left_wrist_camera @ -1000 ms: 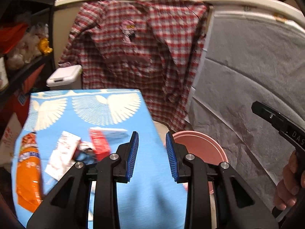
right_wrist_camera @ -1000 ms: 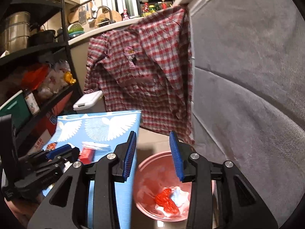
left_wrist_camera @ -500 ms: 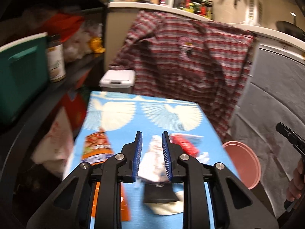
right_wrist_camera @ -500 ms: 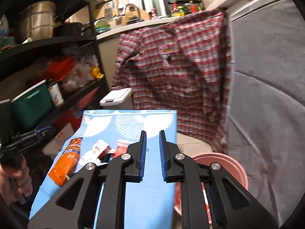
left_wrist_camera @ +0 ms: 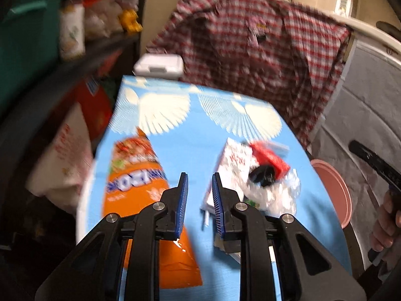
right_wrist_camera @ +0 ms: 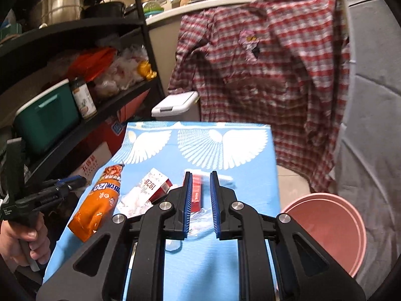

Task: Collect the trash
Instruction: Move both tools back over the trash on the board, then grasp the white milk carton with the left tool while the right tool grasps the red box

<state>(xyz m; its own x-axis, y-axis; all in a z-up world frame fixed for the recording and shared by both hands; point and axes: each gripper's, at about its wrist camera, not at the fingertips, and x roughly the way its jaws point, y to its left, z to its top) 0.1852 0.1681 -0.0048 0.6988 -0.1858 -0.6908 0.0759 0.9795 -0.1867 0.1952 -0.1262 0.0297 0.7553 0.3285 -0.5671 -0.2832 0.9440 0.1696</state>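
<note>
Both tongs, left tongs [left_wrist_camera: 198, 185] and right tongs [right_wrist_camera: 200, 188], swung from pink bin [right_wrist_camera: 325, 223] over the table's trash, narrowed, empty.

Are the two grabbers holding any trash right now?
No. The left gripper and right gripper both hover empty above the table, jaws slightly apart.

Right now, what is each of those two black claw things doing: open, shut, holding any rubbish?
Left gripper: jaws narrowly open, holding nothing, above the blue table.
Right gripper: jaws narrowly open, holding nothing; the red pack lies beyond them.
</note>
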